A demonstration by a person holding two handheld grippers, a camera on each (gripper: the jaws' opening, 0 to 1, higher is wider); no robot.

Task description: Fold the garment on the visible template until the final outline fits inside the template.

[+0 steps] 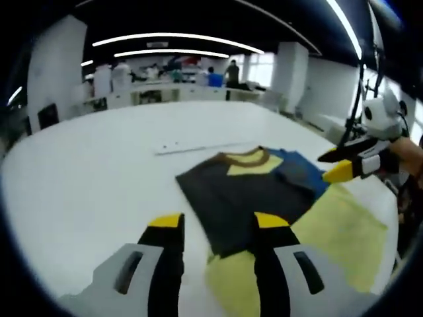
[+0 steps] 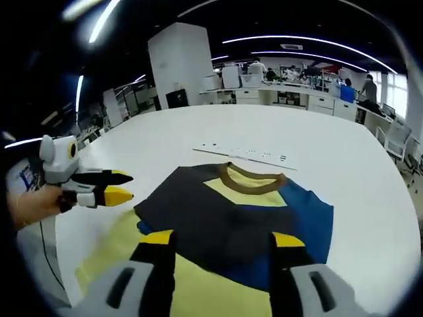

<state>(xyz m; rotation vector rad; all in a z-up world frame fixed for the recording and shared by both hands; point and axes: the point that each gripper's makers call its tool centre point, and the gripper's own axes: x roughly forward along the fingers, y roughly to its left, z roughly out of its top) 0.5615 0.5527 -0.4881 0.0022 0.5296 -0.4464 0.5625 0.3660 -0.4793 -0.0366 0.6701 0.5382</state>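
A colour-block T-shirt lies on the white table, with a brown collar, a yellow chest, a blue side and a dark grey part laid across its middle. Pale yellow cloth spreads out below the grey part; I cannot tell whether it is shirt or template. My left gripper hovers open over the shirt's near edge, holding nothing. My right gripper sits at the shirt's blue side. In the right gripper view the shirt lies just ahead of my open right gripper, and the left gripper hangs by its grey edge.
A thin white strip with dark marks lies on the table beyond the collar. A hand holds the left gripper. Desks, a white pillar and people stand far behind the table.
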